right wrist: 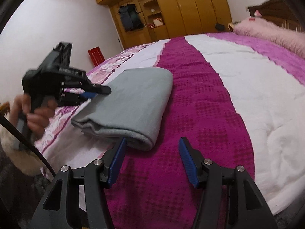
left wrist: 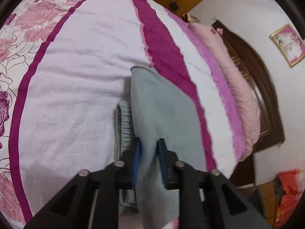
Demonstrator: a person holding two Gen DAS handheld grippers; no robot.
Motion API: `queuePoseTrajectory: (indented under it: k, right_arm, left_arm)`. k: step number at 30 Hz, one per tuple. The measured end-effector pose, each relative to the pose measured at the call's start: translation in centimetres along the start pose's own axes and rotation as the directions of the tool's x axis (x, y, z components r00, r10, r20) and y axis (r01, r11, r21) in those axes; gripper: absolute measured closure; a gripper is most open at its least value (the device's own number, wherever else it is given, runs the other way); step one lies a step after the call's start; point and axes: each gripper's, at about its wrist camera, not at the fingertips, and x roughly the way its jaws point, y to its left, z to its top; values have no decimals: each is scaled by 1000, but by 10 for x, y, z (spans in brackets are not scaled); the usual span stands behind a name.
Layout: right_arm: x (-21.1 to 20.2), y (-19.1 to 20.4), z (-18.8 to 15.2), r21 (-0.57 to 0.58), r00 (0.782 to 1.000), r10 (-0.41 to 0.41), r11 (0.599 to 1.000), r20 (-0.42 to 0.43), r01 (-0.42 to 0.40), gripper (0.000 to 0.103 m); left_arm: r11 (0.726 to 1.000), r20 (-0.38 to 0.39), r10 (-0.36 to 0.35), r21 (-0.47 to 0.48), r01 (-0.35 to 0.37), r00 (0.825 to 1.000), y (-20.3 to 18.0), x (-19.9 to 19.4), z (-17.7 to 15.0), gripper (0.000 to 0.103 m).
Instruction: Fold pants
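Observation:
The grey pants point(left wrist: 162, 105) lie folded into a thick bundle on the bed, their ribbed waistband point(left wrist: 124, 126) peeking out on the left side. My left gripper point(left wrist: 149, 148) is shut on the near top layer of the cloth, which runs up between its blue pads. In the right wrist view the pants point(right wrist: 133, 105) rest across the white and magenta stripes, and the left gripper point(right wrist: 97, 93), held by a hand point(right wrist: 36, 114), pinches their left edge. My right gripper point(right wrist: 152, 145) stands open just above the magenta stripe, holding nothing, its left finger point(right wrist: 118, 158) beside the bundle's near fold.
The bedspread point(right wrist: 238, 95) has white, magenta and floral bands. A pink fluffy pillow point(right wrist: 266, 30) lies along the dark wooden headboard point(left wrist: 257, 76). A yellow wardrobe point(right wrist: 181, 5) and a red crate point(right wrist: 96, 56) stand beyond the bed. A black cable point(right wrist: 28, 143) hangs at the left.

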Motion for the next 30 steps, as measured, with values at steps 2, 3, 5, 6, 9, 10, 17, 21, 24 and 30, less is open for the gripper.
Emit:
queuePoseTrajectory:
  k: [2,3,5,6,9,10,17,21,24,30]
  right_arm:
    - [-7,13,-3,-64,997,-51,996,50,54,47]
    - [-9,19,-5,-95,995,-62,993,72,69,46]
    - [-15,44,-12,-202,987,-82,973,136,108,39]
    - [-15,51,-14,-229,984,-91,965,156,125,34]
    - [-1,74,-19,-292,975,-107,943,193,161,32]
    - [4,77,-17,-294,974,-117,940,195,172,32]
    - [26,56,6,-103,957,-173,974,233,201,32]
    - [36,39,6,-72,949,-257,959,184,274,32]
    - [38,11,-1,7,945,-313,949,98,314,32]
    - [20,-10,-13,87,942,-330,942,65,324,32]
  left_arm:
    - [999,26,-39,-21,39,999,-4,-13,2,88]
    - [998,33,-55,-10,56,998,-11,-19,4,88]
    - [997,43,-68,24,67,997,-25,-27,7,91]
    - [996,40,-76,41,74,996,-33,-30,9,92]
    - [994,33,-97,48,95,995,-48,-34,15,94]
    - [993,29,-107,43,106,994,-52,-36,17,94]
    - [990,35,-132,62,130,991,-72,-50,24,95]
    - [990,60,-123,77,118,991,-70,-56,25,95]
    - [994,94,-94,73,87,991,-58,-57,24,97]
    - [993,191,72,76,-88,979,-14,-51,8,103]
